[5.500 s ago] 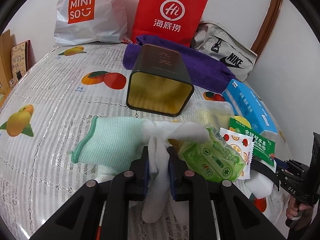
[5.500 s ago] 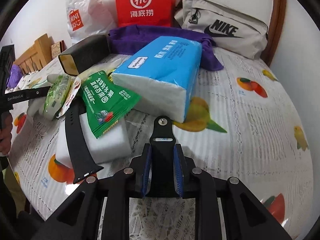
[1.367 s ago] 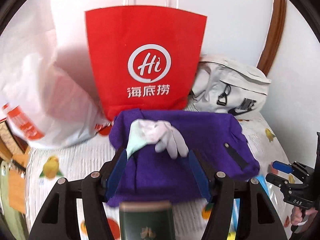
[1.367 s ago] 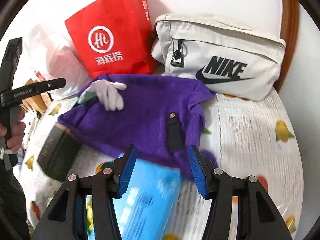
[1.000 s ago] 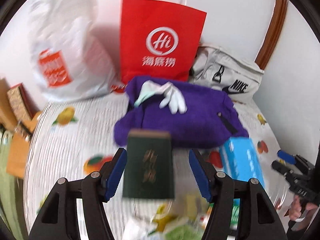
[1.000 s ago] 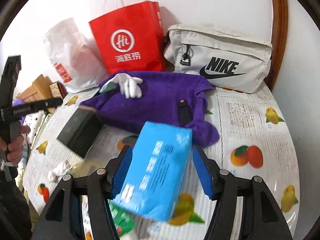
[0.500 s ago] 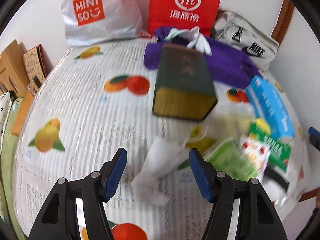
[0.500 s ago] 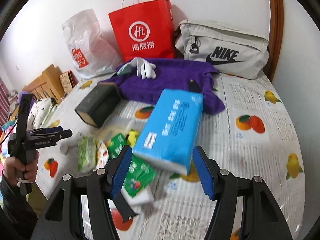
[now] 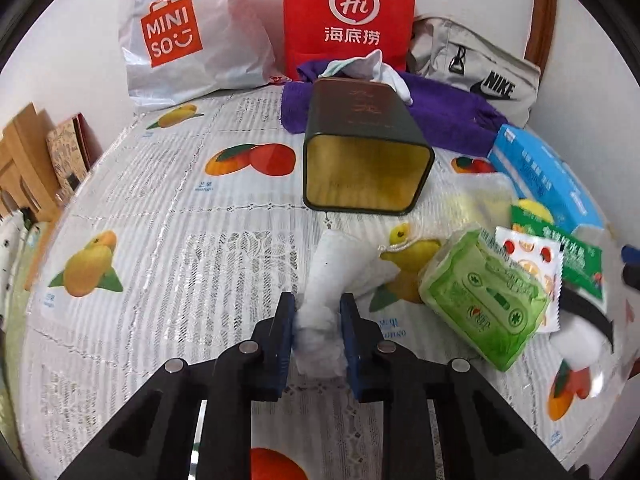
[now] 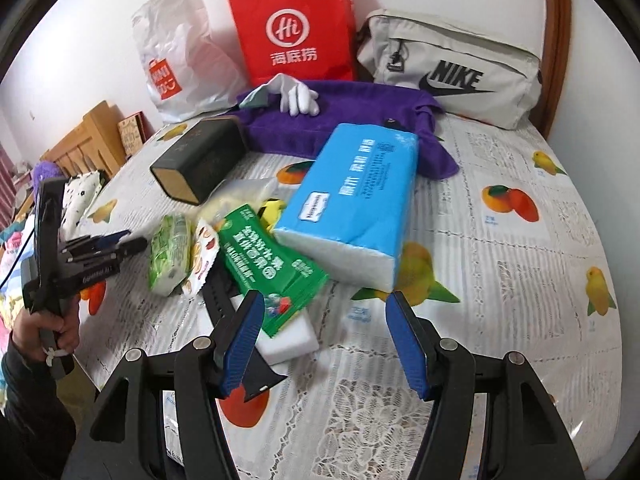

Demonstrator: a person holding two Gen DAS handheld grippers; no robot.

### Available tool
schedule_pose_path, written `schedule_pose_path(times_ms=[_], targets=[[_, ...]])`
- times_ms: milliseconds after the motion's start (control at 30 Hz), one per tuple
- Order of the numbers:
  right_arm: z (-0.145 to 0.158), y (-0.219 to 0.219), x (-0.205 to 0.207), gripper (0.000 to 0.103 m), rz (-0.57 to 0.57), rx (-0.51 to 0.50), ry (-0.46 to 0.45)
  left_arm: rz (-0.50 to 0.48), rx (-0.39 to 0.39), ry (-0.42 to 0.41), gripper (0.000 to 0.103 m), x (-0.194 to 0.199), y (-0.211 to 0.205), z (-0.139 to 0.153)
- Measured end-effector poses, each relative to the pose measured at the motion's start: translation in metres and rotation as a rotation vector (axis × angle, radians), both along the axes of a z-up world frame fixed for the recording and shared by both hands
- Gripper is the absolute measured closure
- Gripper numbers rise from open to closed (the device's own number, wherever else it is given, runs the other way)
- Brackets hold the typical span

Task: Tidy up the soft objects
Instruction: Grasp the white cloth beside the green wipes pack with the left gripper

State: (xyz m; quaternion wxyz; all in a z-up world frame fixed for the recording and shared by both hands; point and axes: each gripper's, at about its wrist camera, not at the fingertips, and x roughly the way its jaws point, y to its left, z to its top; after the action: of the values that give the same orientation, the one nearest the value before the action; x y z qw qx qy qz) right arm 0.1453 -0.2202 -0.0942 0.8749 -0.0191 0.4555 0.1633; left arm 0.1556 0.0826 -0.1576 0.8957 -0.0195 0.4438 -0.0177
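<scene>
**One glove on the pile, a second white piece in the left jaws**

At the nine o'clock side of the table (image 9: 132, 208) there is only bare fruit-print cloth, with the Miniso bag (image 9: 180, 36) standing at eleven o'clock.

Toward the middle, the left gripper (image 9: 318, 322) is closed down on a crumpled white cloth (image 9: 324, 280), its blue pads pressing the bundle from both sides while the cloth's far end lies on the table. Straight ahead at twelve o'clock sits the dark tin (image 9: 366, 148), lying on its side with its open gold mouth facing the camera. Beyond it the purple towel (image 10: 352, 112) is spread before the red bag (image 10: 296, 28), and a white glove (image 10: 294, 94) rests on its far edge; that looks like the gathering spot for soft things.

Moving to three o'clock, the clutter is unsorted: a green wipes pack (image 9: 484, 300), snack sachets (image 10: 272, 264), a white sponge (image 10: 288, 340) under them and the blue tissue pack (image 10: 352, 204).

The right gripper (image 10: 324, 340) hangs wide open over the sponge, holding nothing.

By my reading, the work is under way: one item placed, one in hand, the sponge and perhaps the tissues left.
</scene>
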Motion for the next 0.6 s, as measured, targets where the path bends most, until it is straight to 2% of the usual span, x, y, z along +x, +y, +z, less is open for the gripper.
schedule_pose_path(times_ms=[100, 233, 300, 400, 600], targets=[[-0.004, 0.010, 0.002, 0.040, 0.028, -0.010, 0.003, 0.000, -0.038, -0.010, 0.081, 0.003, 0.004, -0.002], [-0.005, 0.028, 0.004, 0.040, 0.092, -0.019, -0.009, -0.010, -0.033, -0.022, 0.081, 0.007, 0.001, -0.004], [-0.009, 0.041, 0.007, 0.037, 0.134, -0.068, -0.022, -0.010, -0.031, -0.023, 0.081, 0.008, 0.001, -0.004], [-0.019, 0.048, 0.014, 0.036, 0.121, -0.159, -0.016, -0.010, -0.040, -0.026, 0.081, 0.008, 0.001, -0.004], [-0.029, 0.044, 0.027, 0.035, 0.110, -0.098, 0.049, -0.009, -0.075, -0.029, 0.081, 0.008, 0.005, -0.005]])
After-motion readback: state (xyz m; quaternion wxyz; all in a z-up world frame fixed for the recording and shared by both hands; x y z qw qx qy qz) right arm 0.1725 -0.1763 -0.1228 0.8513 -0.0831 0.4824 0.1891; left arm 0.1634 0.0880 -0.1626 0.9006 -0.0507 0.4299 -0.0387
